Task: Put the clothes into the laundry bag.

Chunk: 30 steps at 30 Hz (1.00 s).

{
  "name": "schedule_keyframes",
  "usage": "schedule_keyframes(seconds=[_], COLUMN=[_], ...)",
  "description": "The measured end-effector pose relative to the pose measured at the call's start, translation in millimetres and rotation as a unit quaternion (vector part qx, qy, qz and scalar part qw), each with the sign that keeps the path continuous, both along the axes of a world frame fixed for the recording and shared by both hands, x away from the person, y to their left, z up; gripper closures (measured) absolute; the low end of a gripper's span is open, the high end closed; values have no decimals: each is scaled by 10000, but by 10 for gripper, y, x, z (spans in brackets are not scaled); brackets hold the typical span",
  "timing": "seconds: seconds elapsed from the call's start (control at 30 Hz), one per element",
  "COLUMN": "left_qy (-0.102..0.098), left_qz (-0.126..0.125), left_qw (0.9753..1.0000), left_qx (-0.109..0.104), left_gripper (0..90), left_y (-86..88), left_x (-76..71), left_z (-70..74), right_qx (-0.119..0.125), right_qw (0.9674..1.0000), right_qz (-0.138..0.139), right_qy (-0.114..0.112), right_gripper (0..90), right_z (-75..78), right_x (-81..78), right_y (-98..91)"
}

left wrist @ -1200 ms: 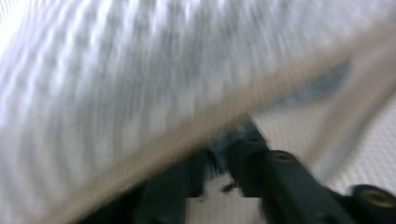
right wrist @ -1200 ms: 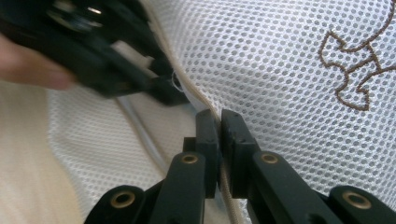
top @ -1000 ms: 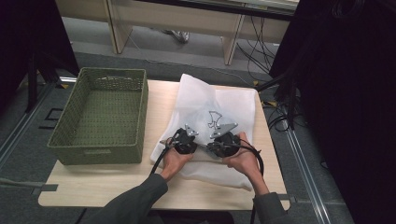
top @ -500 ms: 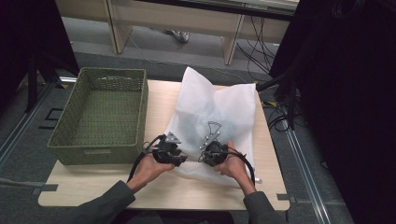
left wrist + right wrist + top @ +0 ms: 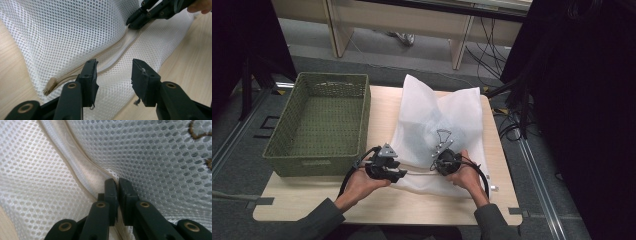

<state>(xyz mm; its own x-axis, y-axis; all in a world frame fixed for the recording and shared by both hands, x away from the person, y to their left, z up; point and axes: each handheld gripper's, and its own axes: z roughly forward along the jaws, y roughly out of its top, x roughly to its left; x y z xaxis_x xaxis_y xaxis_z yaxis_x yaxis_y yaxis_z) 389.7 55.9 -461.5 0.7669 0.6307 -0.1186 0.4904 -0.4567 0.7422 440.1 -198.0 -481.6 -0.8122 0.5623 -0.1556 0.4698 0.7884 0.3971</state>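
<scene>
Right gripper (image 5: pixel 117 183) pinched tight on the beige zipper seam (image 5: pixel 82 170) of a white mesh laundry bag (image 5: pixel 437 120), jaws pressed together on the fabric. Left gripper (image 5: pixel 113 75) spread wide just above the same seam, touching nothing, with the zipper's end tab (image 5: pixel 50 85) at its 9 o'clock. Seen from above: left gripper (image 5: pixel 384 165) at the bag's 7 o'clock corner, right gripper (image 5: pixel 446 161) near its 5 o'clock edge, a hand (image 5: pixel 362 182) behind each, dark sleeves entering from 6 o'clock. Bag spread flat over the right half of a light wooden table (image 5: pixel 382 207), a dark wire hanger shape (image 5: pixel 443 137) showing through the mesh. At the bag's 9 o'clock, a green woven basket (image 5: pixel 319 125), standing on the table's left part. Beyond the table at 12 o'clock, grey floor, pale desk legs (image 5: pixel 459 45) and loose black cables (image 5: pixel 492 30); black curtain (image 5: pixel 582 110) at 3 o'clock.
</scene>
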Motion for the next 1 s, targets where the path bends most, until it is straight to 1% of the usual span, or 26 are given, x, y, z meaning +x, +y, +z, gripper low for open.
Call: schedule_keyframes(seconds=[0.07,0.1,0.13,0.17,0.2,0.23,0.27,0.3,0.33,0.37,0.4,0.43,0.47,0.57,0.63,0.7,0.73,0.77,0.8,0.83,0.87,0.9,0.93,0.97,1.0], left_qy=[-12,-25,-66,-73,-74,-74,-78,-70,-45,-50,-50,-47,-50,-62,-26,-10,19,43,40,40,6,32,32,27,-17], left_qz=[-77,-45,-104,-72,-11,-11,-18,-60,-57,-69,-69,-118,-105,-182,-191,-205,-208,-206,-202,-202,-245,-242,-219,-242,-263], left_qw=[10000,10000,9999,9999,10000,10000,9999,9999,10000,9999,9999,9999,9999,9998,9998,9997,9997,9997,9997,9997,9996,9997,9997,9997,9996], left_qx=[-2,13,1,14,21,21,68,74,45,60,60,58,76,69,73,140,93,86,104,104,125,88,107,63,96], left_gripper=[536,531,523,503,487,477,475,472,465,461,454,449,449,439,428,413,404,400,393,384,377,371,364,355,347], left_y=[10,14,22,24,25,25,40,49,51,58,58,77,81,108,119,136,140,148,161,161,183,188,197,206,220], left_x=[-10,-22,-22,-26,-39,-39,-51,-53,-67,-85,-85,-112,-128,-168,-193,-208,-210,-218,-227,-227,-247,-257,-269,-275,-282], left_z=[3,10,12,10,10,10,5,-1,-2,3,3,4,11,23,22,17,7,3,5,5,12,11,17,18,27], right_qx=[5,48,55,99,88,86,99,121,129,135,151,132,86,7,-131,-196,-164,-145,-88,-88,28,62,87,149,220], right_qw=[10000,10000,10000,10000,10000,10000,9999,9999,9998,9997,9997,9997,9995,9996,9993,9991,9993,9993,9997,9997,9997,9999,9999,9998,9997], right_qz=[-79,-68,-49,3,16,35,120,83,123,197,208,214,285,281,353,368,320,324,212,212,219,145,108,108,53], right_qy=[-14,33,22,6,19,29,-13,10,-8,-5,54,-53,-49,26,43,91,137,91,115,115,50,32,17,-47,-9], right_gripper=[856,851,842,838,836,835,835,837,841,844,850,858,861,865,866,866,865,859,840,840,808,783,776,761,738], right_z=[4,9,18,24,38,45,63,71,94,108,115,122,129,118,63,27,32,40,50,50,74,91,112,135,165], right_x=[-3,0,-4,-9,-15,-25,-33,-48,-66,-65,-77,-94,-94,-114,-112,-112,-110,-98,-104,-104,-95,-107,-110,-117,-135], right_y=[-20,-29,-33,-37,-41,-39,-45,-43,-46,-53,-54,-52,-55,-44,-31,-25,-28,-40,-48,-48,-85,-89,-98,-110,-120])
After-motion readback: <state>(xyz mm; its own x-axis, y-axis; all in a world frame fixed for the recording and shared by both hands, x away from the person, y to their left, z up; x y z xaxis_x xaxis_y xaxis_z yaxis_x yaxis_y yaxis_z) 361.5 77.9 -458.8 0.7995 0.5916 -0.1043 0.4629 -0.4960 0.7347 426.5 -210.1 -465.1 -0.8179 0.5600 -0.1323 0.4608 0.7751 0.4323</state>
